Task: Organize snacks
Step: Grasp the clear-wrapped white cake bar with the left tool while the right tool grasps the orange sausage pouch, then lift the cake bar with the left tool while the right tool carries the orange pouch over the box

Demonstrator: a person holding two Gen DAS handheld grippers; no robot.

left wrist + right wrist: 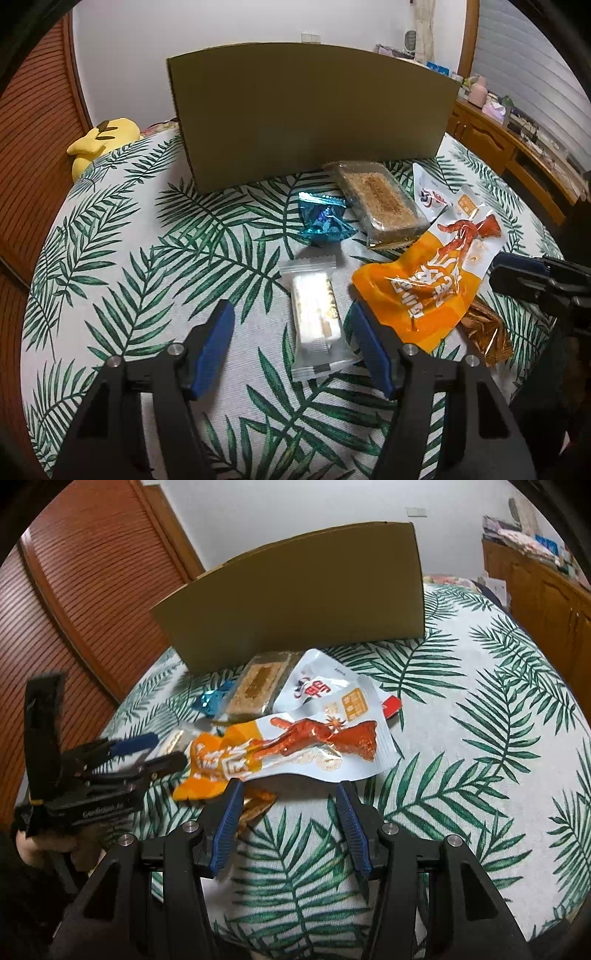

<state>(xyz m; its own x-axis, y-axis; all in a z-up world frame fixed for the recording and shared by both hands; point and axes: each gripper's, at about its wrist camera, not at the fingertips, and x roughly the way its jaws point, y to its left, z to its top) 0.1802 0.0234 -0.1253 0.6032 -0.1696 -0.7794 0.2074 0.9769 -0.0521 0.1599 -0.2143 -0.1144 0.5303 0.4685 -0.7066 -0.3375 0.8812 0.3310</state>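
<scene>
Snacks lie on the leaf-print table in front of a cardboard box [310, 114]. My left gripper [291, 321] is open, its fingers on either side of a clear-wrapped white bar [316, 314] on the cloth. Beyond lie a blue foil packet [325, 221], a brown cake in clear wrap [376, 195], an orange and white packet [432, 284], a white packet [428, 188] and a brown foil packet [487, 332]. My right gripper [290, 794] is open and empty, just short of the orange and white packet [288, 746]. The box [295, 602] also shows in the right wrist view.
A yellow plush toy [99, 142] sits at the table's far left edge. A wooden slatted door [74, 609] stands to the left, wooden cabinets [509, 147] to the right. The left gripper [147, 753] shows at the left of the right wrist view.
</scene>
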